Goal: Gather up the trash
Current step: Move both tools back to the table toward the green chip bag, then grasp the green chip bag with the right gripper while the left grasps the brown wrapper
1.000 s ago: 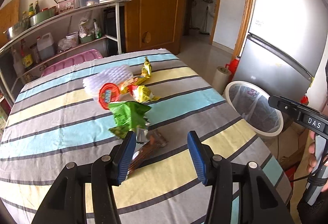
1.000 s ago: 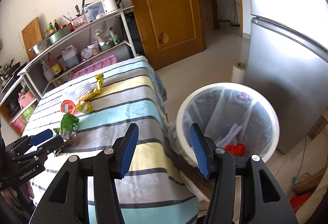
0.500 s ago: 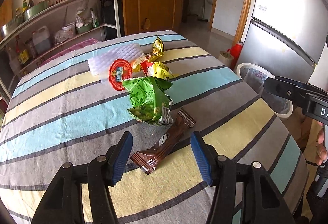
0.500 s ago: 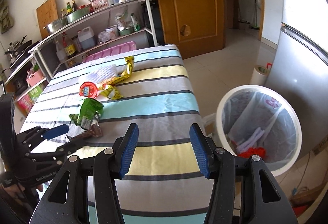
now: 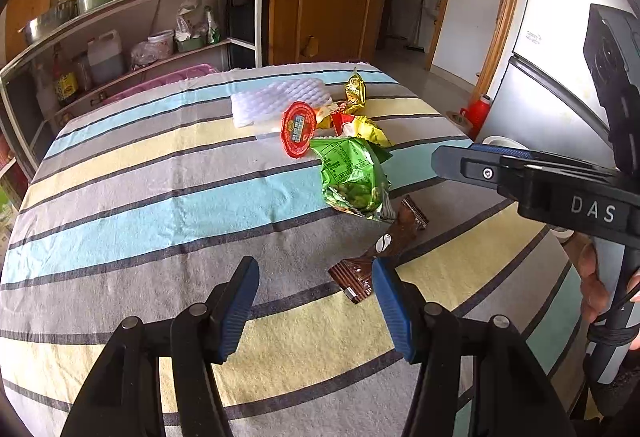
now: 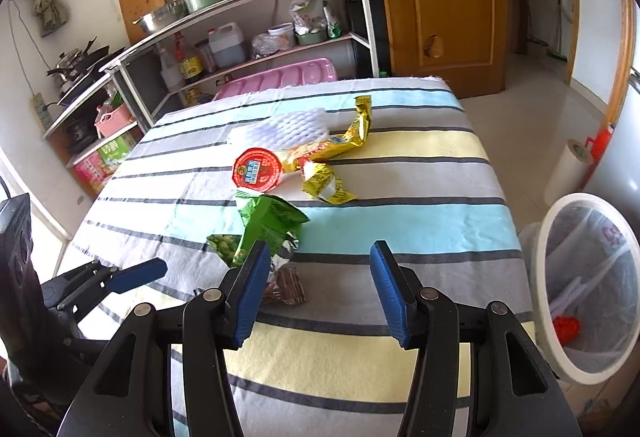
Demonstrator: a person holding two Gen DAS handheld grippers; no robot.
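Trash lies scattered on a striped tablecloth [image 5: 160, 197], the litter bunched toward 1 o'clock of the left wrist view: a white foam net sleeve [image 5: 276, 101] farthest back, a green snack bag [image 5: 352, 177] nearer, gold and yellow wrappers [image 5: 360, 117] beside a round red lid [image 5: 298, 129], and a brown chocolate wrapper [image 5: 380, 257] closest to the camera. A white lined trash bin [image 6: 584, 285] stands on the floor off the table's edge at 3 o'clock in the right wrist view. The left gripper [image 5: 314, 301] hovers over the cloth, jaws apart and empty, its right pad just beside the brown wrapper. The right gripper [image 6: 320, 293] is likewise spread wide with nothing between its pads, above the table near the green bag
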